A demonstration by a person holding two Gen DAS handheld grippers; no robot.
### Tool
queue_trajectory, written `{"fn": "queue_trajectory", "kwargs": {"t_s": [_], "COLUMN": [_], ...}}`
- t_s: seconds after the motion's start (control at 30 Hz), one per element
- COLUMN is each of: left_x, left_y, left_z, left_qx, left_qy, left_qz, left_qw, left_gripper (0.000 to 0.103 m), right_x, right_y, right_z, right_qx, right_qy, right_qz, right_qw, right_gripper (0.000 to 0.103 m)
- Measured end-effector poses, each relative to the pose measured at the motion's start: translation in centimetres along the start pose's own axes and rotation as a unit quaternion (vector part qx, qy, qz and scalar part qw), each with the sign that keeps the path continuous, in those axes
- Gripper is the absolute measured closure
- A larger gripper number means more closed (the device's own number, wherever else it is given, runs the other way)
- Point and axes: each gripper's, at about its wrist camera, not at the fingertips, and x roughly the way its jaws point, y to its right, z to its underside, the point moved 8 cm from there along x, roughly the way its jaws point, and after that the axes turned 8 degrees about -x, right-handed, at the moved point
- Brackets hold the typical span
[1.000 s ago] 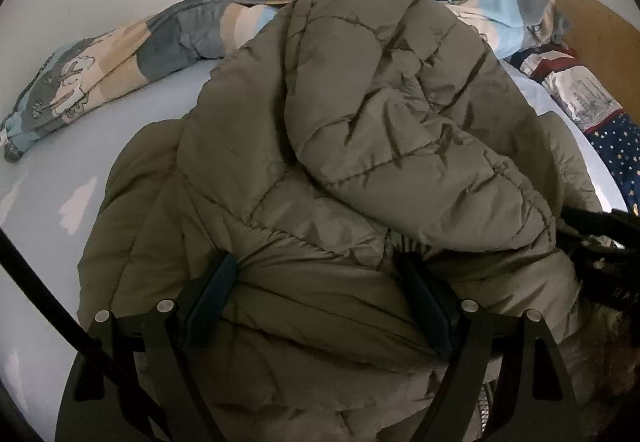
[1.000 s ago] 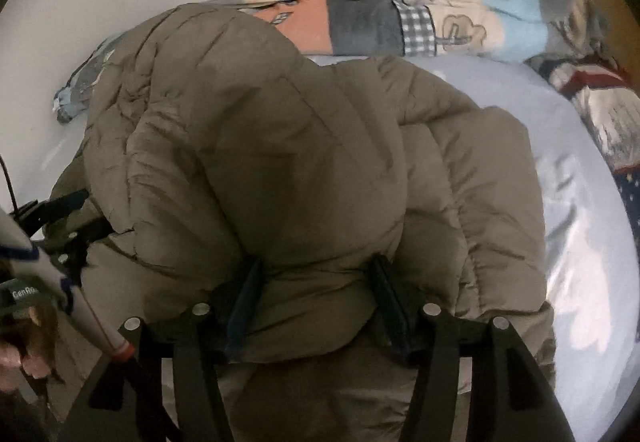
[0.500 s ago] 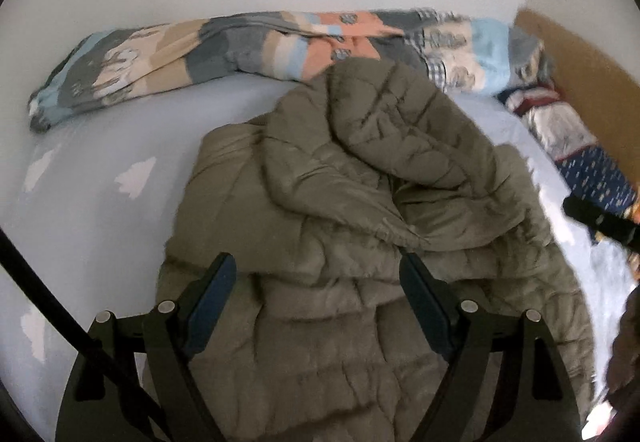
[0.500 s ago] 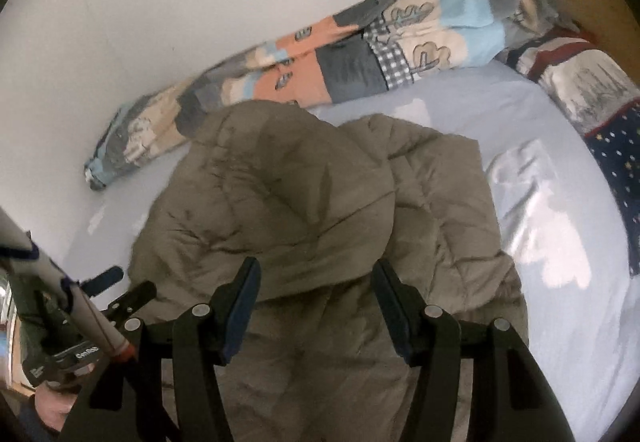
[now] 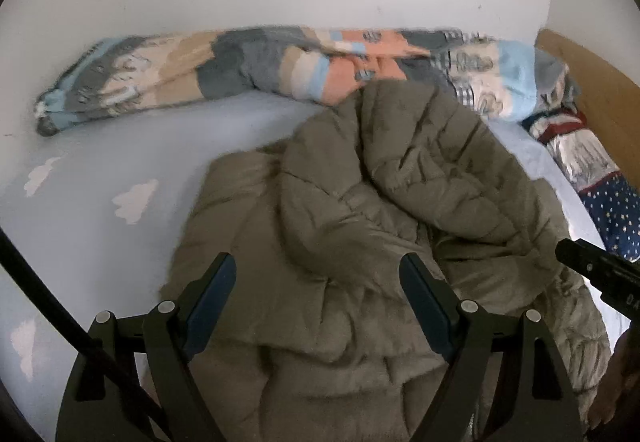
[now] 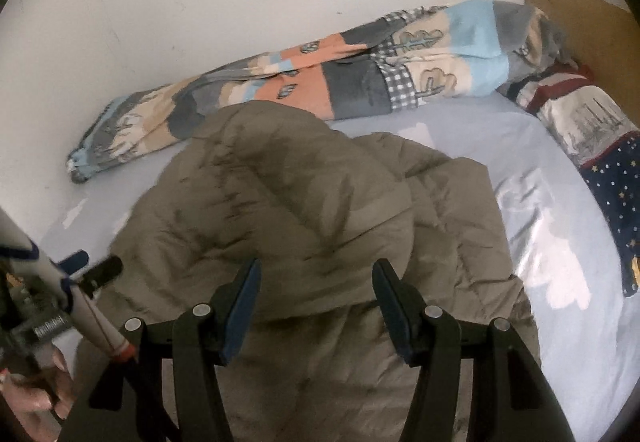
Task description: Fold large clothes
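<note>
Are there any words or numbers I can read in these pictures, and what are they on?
No text reads clearly.
Left gripper: a white label on its handle, too blurred to read.
Right gripper: small pale marks on its body, cut off and unreadable.
Patchwork blanket: only drawings, no letters.
Puffy jacket: no label showing.

The near end of the olive puffer jacket [image 5: 360, 226] runs off the bottom edge in both wrist views, behind the gripper frames. In the right wrist view its quilting is motion-blurred. Right of the jacket, the patterned pillow [image 6: 600, 146] is cut by the edge.
</note>
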Motion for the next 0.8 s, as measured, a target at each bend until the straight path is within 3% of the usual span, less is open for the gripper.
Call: {"fn": "queue_trajectory", "kwargs": {"t_s": [0.17, 0.23, 0.37, 0.63, 0.8], "left_x": [3.7, 3.9, 1.5, -9.3, -15.9], "left_y": [-0.1, 0.0, 0.5, 2.0, 2.1], "left_z": [2.3, 2.5, 2.2, 2.2, 5.4], "left_qx": [0.012, 0.015, 0.017, 0.044, 0.045], "left_qy": [-0.051, -0.049, -0.023, 0.061, 0.082], "left_qz": [-0.015, -0.020, -0.014, -0.019, -0.021], "left_qw": [0.9985, 0.9985, 0.9995, 0.9970, 0.9953], "left_gripper": [0.020, 0.020, 0.020, 0.020, 0.020], "right_x": [3.9, 5.6, 6.5, -0.6, -7.0], "right_y": [0.9, 0.6, 0.3, -0.8, -3.8], "right_z": [1.7, 3.4, 4.2, 2.4, 3.4], "right_qx": [0.015, 0.011, -0.014, 0.003, -0.028], "right_qy": [-0.054, -0.087, -0.096, -0.060, -0.029], "right_qz": [-0.022, -0.021, -0.003, -0.025, -0.029], "right_qw": [0.998, 0.996, 0.995, 0.998, 0.999], "right_gripper": [0.041, 0.040, 0.039, 0.039, 0.039]}}
